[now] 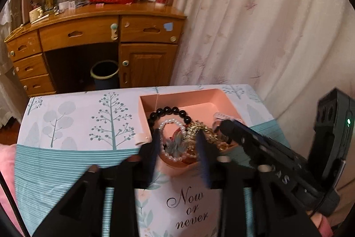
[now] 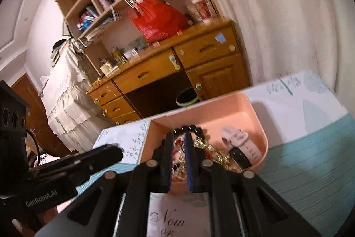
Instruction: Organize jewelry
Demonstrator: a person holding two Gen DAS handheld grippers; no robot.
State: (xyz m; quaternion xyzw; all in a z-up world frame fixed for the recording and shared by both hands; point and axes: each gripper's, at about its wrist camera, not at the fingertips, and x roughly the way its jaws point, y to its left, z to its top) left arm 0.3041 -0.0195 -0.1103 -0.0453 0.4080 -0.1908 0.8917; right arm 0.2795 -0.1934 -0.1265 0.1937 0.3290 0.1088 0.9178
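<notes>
Both grippers hover over the pink tray on the tree-printed tablecloth, and all the jewelry sits heaped in the tray's near end. The left gripper has its jaws parted with nothing pinched, framing the pearl bracelet below; the right gripper shows a narrow gap with nothing visibly caught in it, the pile only seen through the slot. That pearl bracelet looks light and floppy, its round beads likely slick, so a pinch across the strand rather than on a single pearl seems wisest. The black bead bracelet behind it probably stretches and rolls the same way. The gold chain is a fine, tangled clump and could drag its neighbours along, so lift it slowly. The pale pink watch at the right is stiffer; its strap looks like the sure hold.
</notes>
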